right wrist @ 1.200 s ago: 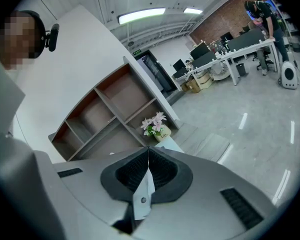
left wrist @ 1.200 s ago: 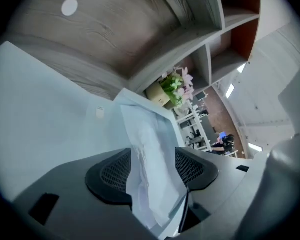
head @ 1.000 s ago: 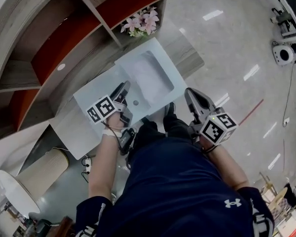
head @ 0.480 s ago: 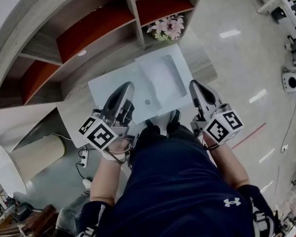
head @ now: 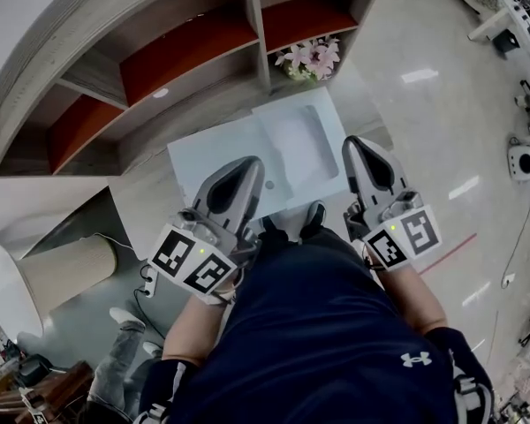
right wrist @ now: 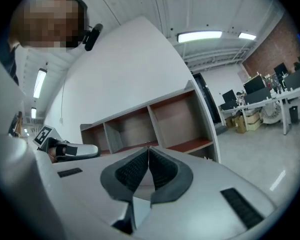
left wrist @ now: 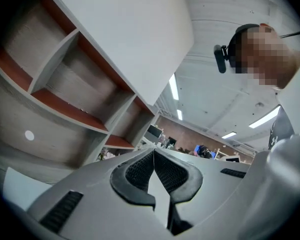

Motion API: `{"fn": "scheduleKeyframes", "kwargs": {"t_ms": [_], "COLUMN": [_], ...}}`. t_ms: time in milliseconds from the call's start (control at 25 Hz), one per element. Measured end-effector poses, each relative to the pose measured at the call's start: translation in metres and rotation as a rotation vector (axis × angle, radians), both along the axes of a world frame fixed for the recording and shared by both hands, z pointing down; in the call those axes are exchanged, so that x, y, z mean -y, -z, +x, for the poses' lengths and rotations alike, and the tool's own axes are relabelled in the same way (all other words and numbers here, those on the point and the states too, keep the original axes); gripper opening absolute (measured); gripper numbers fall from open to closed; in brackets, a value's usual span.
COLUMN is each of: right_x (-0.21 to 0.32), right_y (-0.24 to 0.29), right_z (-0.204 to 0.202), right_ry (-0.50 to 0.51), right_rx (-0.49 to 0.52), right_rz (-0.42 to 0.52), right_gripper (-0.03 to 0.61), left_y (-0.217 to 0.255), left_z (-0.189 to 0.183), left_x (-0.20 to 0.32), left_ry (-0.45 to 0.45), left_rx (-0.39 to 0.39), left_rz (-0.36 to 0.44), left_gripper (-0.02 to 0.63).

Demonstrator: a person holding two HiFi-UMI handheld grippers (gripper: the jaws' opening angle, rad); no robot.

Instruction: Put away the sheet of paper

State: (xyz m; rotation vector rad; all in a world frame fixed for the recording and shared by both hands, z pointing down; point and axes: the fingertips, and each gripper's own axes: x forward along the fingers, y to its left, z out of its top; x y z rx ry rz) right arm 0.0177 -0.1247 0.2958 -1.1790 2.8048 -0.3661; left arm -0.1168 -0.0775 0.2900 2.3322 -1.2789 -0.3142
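A pale rectangular sheet lies flat on the right part of the white table, in front of the shelf unit. Both grippers are held up close to the person's chest, above the table's near edge and apart from the sheet. My left gripper is shut, its ribbed pads meeting with nothing between them; it points up at the shelves. My right gripper is shut too and empty. The right gripper view also catches the left gripper at its left edge.
A curved wooden shelf unit with red-brown boards stands behind the table, with pink flowers at its right end. A lamp shade and a power strip are at the lower left, beside another person's leg. Glossy floor lies to the right.
The left gripper has drawn back from the table top and risen toward the head camera. The right gripper has also come up a little. A leg has appeared at the lower left.
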Motion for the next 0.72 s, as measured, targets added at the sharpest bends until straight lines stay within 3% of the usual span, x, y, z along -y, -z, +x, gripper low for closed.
{"fn": "scheduleKeyframes", "kwargs": {"t_ms": [400, 720], "right_x": [-0.009, -0.009], "right_y": [0.001, -0.008], "right_z": [-0.011, -0.008], "right_ry": [0.033, 0.029], "right_rx": [-0.090, -0.083], "right_rz": [0.079, 0.053], "right_gripper": [0.014, 0.014], "left_y": [-0.028, -0.040], "left_z": [0.015, 0.027], "left_x": [0.006, 0.011], "left_ry": [-0.013, -0.047], "left_rx": [0.047, 0.034], "left_rz": [-0.058, -0.089], "left_gripper": [0.015, 0.015]}}
